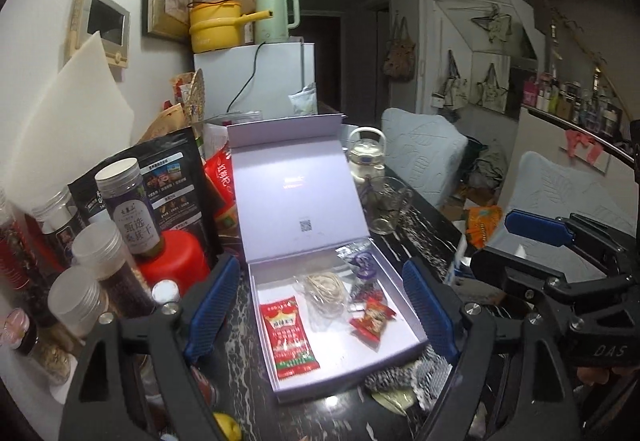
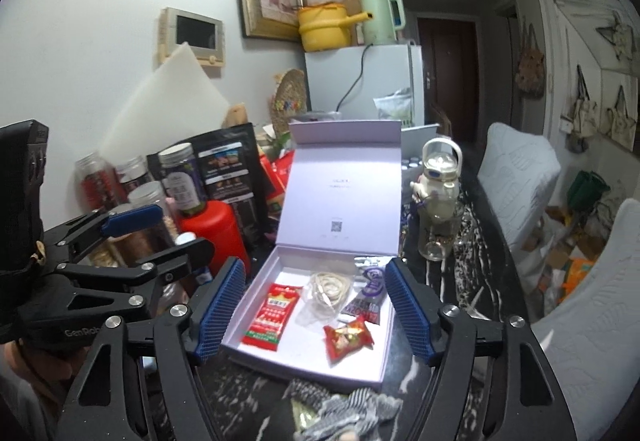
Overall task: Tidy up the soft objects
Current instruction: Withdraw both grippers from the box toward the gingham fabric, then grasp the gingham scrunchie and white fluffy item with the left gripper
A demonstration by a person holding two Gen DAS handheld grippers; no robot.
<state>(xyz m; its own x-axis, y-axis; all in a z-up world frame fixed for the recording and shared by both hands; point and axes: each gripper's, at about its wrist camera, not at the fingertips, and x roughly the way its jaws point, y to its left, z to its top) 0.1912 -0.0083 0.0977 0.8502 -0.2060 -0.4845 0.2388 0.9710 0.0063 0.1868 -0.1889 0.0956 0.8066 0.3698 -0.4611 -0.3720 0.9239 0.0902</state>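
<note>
An open pale lilac box (image 1: 280, 293) (image 2: 292, 337) lies on the dark marble table with its lid standing upright. Inside lie a red sachet (image 1: 290, 341) (image 2: 274, 315), a clear bag of coiled cord (image 1: 324, 291) (image 2: 326, 291), a purple packet (image 1: 362, 261) (image 2: 370, 291) and a red wrapped candy (image 1: 372, 317) (image 2: 348, 337). My left gripper (image 1: 320, 263) (image 2: 160, 237) hovers open in front of and above the box, holding nothing. Beside it on the right, my right gripper (image 2: 315, 264) (image 1: 516, 245) is also open and empty. Striped black-and-white soft pieces (image 1: 400, 377) (image 2: 332, 401) lie at the box's near edge.
Jars, a red bottle (image 1: 172, 265) and a black pouch (image 1: 172, 181) crowd the table left of the box. A glass mug (image 1: 390, 209) and a white kettle-shaped bottle (image 2: 438, 177) stand to its right. Cushioned chairs (image 2: 516, 177) line the table's right side.
</note>
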